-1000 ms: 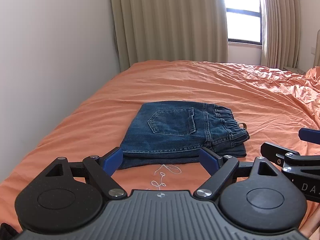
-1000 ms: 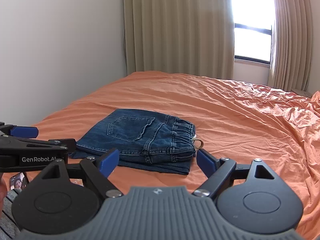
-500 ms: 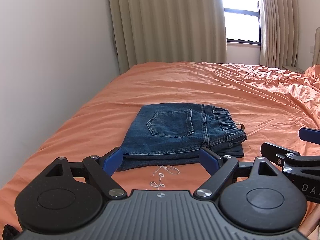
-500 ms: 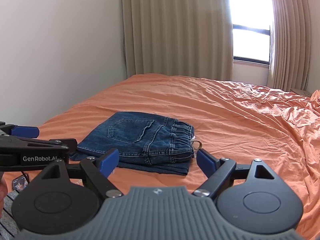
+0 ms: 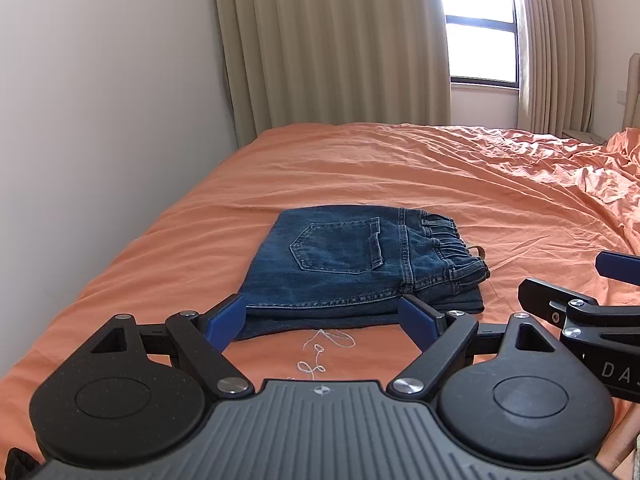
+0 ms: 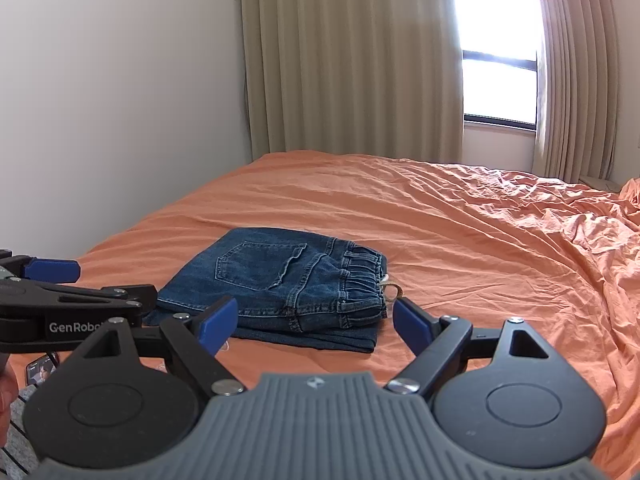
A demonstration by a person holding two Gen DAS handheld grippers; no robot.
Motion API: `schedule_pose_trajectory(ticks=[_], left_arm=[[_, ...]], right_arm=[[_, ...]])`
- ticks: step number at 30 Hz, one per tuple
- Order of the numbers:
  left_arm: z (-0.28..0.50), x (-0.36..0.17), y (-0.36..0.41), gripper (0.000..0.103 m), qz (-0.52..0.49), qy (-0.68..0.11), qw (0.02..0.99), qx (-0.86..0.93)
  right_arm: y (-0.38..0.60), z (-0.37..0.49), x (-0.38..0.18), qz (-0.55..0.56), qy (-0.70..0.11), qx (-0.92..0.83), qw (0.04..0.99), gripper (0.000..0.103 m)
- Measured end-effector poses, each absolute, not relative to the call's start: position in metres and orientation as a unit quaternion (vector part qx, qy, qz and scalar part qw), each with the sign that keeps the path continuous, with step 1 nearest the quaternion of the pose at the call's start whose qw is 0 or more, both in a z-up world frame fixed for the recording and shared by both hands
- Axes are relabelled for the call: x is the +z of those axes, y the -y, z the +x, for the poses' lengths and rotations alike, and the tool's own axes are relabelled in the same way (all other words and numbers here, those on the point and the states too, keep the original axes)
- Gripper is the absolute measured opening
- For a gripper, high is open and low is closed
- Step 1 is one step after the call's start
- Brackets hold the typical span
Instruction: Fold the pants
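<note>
The blue denim pants (image 5: 360,264) lie folded in a compact stack on the orange bed, back pocket up, elastic waistband to the right. They also show in the right wrist view (image 6: 288,284). My left gripper (image 5: 324,318) is open and empty, held just short of the stack's near edge. My right gripper (image 6: 316,320) is open and empty, also just short of the stack. Each gripper shows at the edge of the other's view: the right one (image 5: 592,300) and the left one (image 6: 80,284).
The orange bed sheet (image 5: 460,176) is wrinkled, more so at the right. A white wall (image 5: 100,120) runs along the bed's left side. Beige curtains (image 5: 332,40) and a bright window (image 5: 480,20) stand behind the bed. A phone (image 6: 40,372) lies at the lower left.
Both grippers have drawn back a little and tilted upward, so the folded pants sit slightly lower and farther off. The pants have not moved. Both grippers stay open.
</note>
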State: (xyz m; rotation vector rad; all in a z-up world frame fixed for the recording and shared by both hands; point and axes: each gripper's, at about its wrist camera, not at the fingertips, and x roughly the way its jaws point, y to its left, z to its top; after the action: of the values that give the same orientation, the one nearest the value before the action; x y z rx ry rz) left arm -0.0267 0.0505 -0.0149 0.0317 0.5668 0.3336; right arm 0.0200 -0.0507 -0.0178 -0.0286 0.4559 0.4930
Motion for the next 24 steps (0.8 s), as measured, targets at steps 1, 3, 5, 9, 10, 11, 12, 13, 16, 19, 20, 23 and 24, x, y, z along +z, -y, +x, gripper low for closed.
schedule_pose_trajectory(ticks=[1,3,5,9,10,11,12,13,16,19,20,23,24], left_arm=[[-0.0268,-0.0149,-0.0508,0.1,0.015,-0.278,0.946,0.164],[-0.0263,-0.015,-0.0513,0.1,0.016,-0.278,0.946,0.164],[-0.0255,-0.0152,-0.0521,0.1,0.017,-0.279,0.946,0.164],[-0.0267,-0.0158,-0.0509,0.1,0.02,-0.279,0.946,0.164],[-0.0269,-0.0159,-0.0507,0.1,0.02,-0.278,0.946,0.164],[-0.0269,-0.0163,-0.0504,0.1,0.022,-0.278,0.946,0.164],[-0.0271,-0.0163,-0.0506,0.1,0.023,-0.278,0.946,0.164],[-0.0264,-0.0165,-0.0509,0.1,0.024,-0.278,0.946,0.164],[-0.0265,-0.0163,-0.0502,0.1,0.024,-0.277,0.947,0.163],[-0.0273,-0.0161,-0.0488,0.1,0.026,-0.277,0.947,0.162],[-0.0275,-0.016,-0.0488,0.1,0.026,-0.277,0.947,0.162],[-0.0272,-0.0153,-0.0484,0.1,0.026,-0.277,0.947,0.16],[-0.0274,-0.0149,-0.0486,0.1,0.026,-0.276,0.947,0.161]], right_arm=[[0.0506,0.0197,-0.0176,-0.014,-0.224,0.242,0.944,0.081],[0.0507,0.0196,-0.0174,-0.013,-0.224,0.242,0.944,0.081],[0.0506,0.0196,-0.0175,-0.014,-0.223,0.242,0.944,0.081],[0.0511,0.0197,-0.0174,-0.013,-0.226,0.241,0.944,0.081],[0.0511,0.0196,-0.0173,-0.013,-0.226,0.24,0.944,0.081],[0.0512,0.0198,-0.0172,-0.012,-0.227,0.24,0.944,0.081],[0.0514,0.0198,-0.0168,-0.011,-0.227,0.24,0.944,0.081],[0.0516,0.0198,-0.0166,-0.011,-0.227,0.239,0.944,0.081],[0.0523,0.02,-0.0164,-0.01,-0.227,0.238,0.944,0.081],[0.0527,0.0197,-0.017,-0.009,-0.229,0.236,0.944,0.081],[0.0521,0.0197,-0.0169,-0.009,-0.229,0.236,0.944,0.081],[0.0522,0.0191,-0.0167,-0.009,-0.229,0.235,0.945,0.081],[0.0521,0.0186,-0.0165,-0.009,-0.228,0.235,0.945,0.081]])
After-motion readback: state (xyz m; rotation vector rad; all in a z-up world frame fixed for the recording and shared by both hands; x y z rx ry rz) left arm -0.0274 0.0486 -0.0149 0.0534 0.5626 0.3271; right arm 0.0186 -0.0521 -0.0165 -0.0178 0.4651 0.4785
